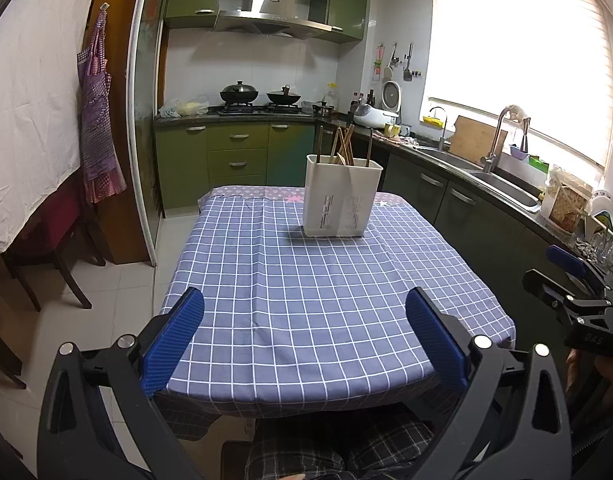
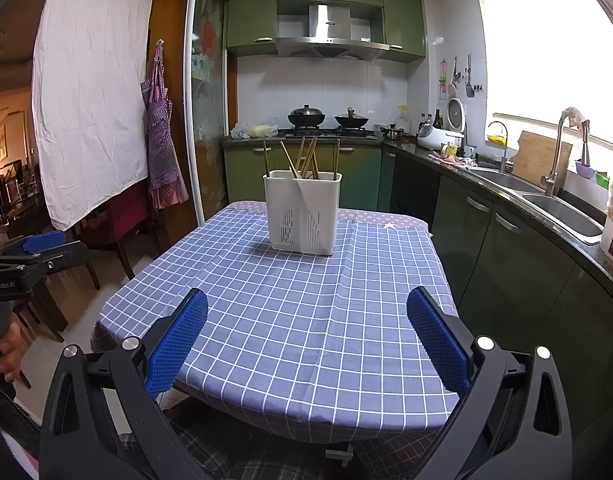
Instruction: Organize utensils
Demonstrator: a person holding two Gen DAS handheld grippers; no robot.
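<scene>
Left wrist view shows the surface [image 1: 306, 300] filling the middle of the frame under a blue checked cloth, with nothing lying loose on it that I can make out. Above centre in the frame stands the white utensil holder [image 1: 340, 200], upright on the cloth near the far edge. Several chopsticks [image 1: 344, 146] rise out of its top, leaning at different angles; from the right wrist view they seem spread over both compartments of the holder [image 2: 302, 216], though exactly which stick sits in which I cannot tell.

Judging from this, the task looks close to finished: the utensils in sight are already in the holder, and what may be left is only sorting or straightening them.

At the bottom of each frame, the left tongs [image 1: 304, 338] and the right tongs [image 2: 306, 338] are spread wide apart and carry nothing, hovering over the near edge of the surface, well apart from the holder.
</scene>
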